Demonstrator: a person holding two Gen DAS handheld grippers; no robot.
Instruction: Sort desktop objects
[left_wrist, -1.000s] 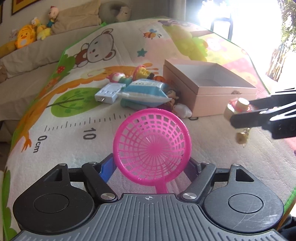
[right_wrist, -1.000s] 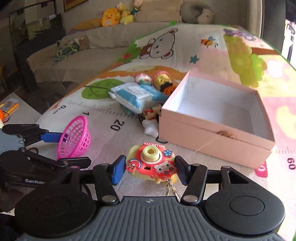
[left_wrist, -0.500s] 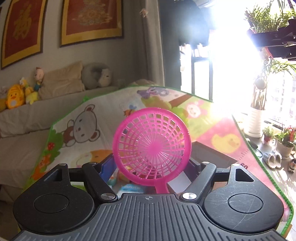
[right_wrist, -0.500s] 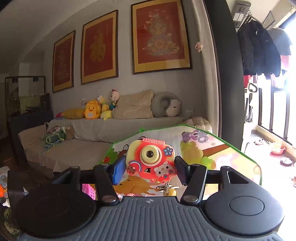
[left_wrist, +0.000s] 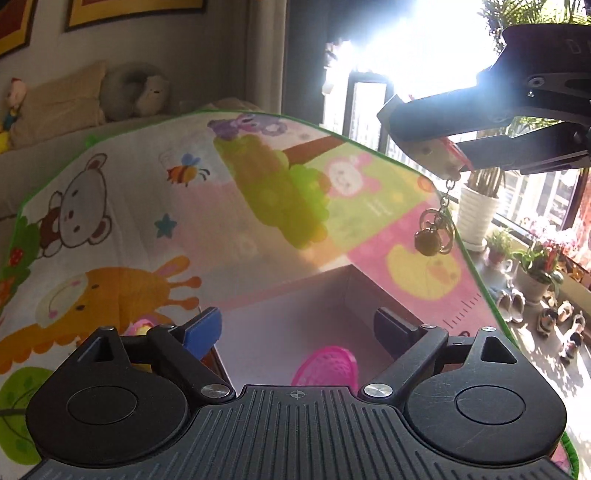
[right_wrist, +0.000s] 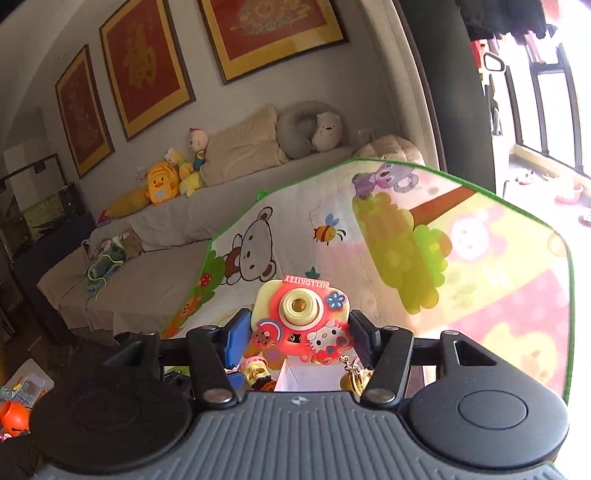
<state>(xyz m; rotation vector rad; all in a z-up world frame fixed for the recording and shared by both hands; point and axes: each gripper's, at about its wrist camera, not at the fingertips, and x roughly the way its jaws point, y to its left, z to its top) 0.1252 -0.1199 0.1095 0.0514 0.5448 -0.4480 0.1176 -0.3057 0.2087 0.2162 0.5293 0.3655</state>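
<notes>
My left gripper (left_wrist: 299, 328) hangs over the pink cardboard box (left_wrist: 280, 306), and its jaws are opening with nothing between them. The pink plastic basket (left_wrist: 327, 369) lies blurred below the fingers, inside the box. My right gripper (right_wrist: 297, 332) is shut on a red and yellow toy camera (right_wrist: 299, 319). In the left wrist view that right gripper (left_wrist: 432, 147) hovers high at the upper right, with the camera's keychain (left_wrist: 432, 236) dangling under it above the box's far side.
The box stands on a cartoon play mat (left_wrist: 110, 229) with a green edge. A small doll figure (right_wrist: 258, 373) lies beside the box. Behind are a sofa with plush toys (right_wrist: 162, 184), and a bright window with potted plants (left_wrist: 476, 210).
The left jaws have spread and the pink basket has dropped out of them into the box. Both grippers have risen and moved over the box; the right one still grips the toy camera.
</notes>
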